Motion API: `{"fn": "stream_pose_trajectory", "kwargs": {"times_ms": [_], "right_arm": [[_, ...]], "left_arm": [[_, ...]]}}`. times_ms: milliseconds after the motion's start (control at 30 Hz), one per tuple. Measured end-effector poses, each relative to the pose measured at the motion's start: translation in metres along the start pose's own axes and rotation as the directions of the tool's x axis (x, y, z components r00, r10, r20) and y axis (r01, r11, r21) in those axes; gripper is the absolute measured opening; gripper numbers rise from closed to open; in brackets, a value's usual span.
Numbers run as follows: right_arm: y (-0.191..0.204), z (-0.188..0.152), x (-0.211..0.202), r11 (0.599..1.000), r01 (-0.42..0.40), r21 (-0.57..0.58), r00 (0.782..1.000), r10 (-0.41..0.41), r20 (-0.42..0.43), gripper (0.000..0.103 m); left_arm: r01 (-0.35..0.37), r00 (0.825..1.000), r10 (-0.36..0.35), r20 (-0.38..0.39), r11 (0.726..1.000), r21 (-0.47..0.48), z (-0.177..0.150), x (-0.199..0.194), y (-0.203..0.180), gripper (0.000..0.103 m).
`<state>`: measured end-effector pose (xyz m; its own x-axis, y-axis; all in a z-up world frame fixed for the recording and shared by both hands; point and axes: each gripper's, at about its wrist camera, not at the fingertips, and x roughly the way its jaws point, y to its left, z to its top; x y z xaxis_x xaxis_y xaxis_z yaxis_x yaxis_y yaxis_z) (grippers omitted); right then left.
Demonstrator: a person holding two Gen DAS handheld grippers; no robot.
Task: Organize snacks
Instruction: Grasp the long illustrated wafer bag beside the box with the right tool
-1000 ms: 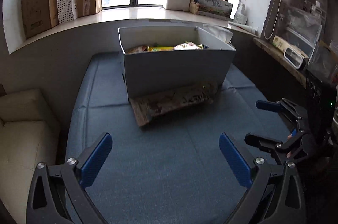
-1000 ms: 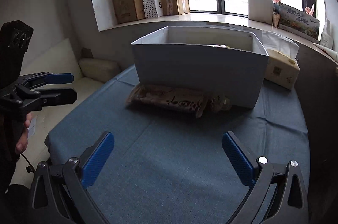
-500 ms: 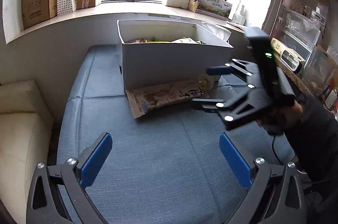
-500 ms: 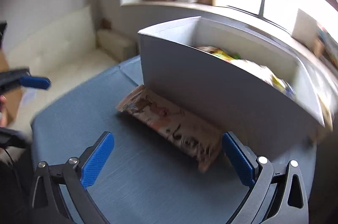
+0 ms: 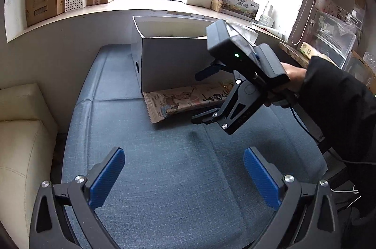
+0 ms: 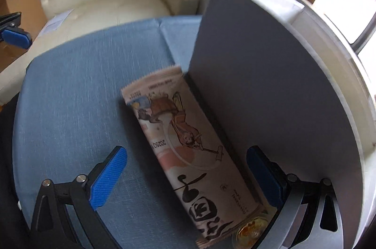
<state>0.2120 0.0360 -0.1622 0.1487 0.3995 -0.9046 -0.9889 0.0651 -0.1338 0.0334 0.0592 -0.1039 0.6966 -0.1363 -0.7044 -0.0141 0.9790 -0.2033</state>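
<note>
Snack packet: long flat beige paper-look snack packet (image 6: 192, 155) printed with a cartoon figure and large black characters; it lies flat on the blue fabric cushion (image 5: 164, 178), one long side against the front wall of the white open-topped rectangular box (image 5: 174, 61).
Box: stands toward the cushion's back edge, below the window sill (image 5: 117, 6); its contents are barely visible over the rim.
Right gripper (image 6: 185, 176): blue-padded fingers spread wide on either side of the packet's near end, one pad (image 6: 263, 178) between packet and box wall, the other pad (image 6: 108, 178) over bare cushion; whether they touch the packet cannot be told.
Left gripper (image 5: 183, 176): fingers wide apart, holding nothing, over the cushion's front part, well apart from the packet.
Small round item (image 6: 251, 229): yellowish, just beside the packet's near end; too unclear to identify.
Cream sofa (image 5: 21, 131): beside the cushion's left edge.
</note>
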Motion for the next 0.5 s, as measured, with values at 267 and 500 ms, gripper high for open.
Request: {"fn": "stream_pose_trajectory", "kwargs": {"times_ms": [267,500], "right_arm": [[-0.022,-0.005,0.017,0.984,-0.097,0.147,0.995,0.101,-0.024,0.089],[-0.014,-0.012,0.003,0.985,-0.080,0.155,0.997,0.081,-0.005,0.062]], "left_arm": [[-0.011,1.000,0.010,-0.020,1.000,-0.007,-0.005,0.004,0.002,0.103],[-0.021,0.999,0.021,-0.031,1.000,-0.016,-0.007,0.008,0.005,0.103]]}}
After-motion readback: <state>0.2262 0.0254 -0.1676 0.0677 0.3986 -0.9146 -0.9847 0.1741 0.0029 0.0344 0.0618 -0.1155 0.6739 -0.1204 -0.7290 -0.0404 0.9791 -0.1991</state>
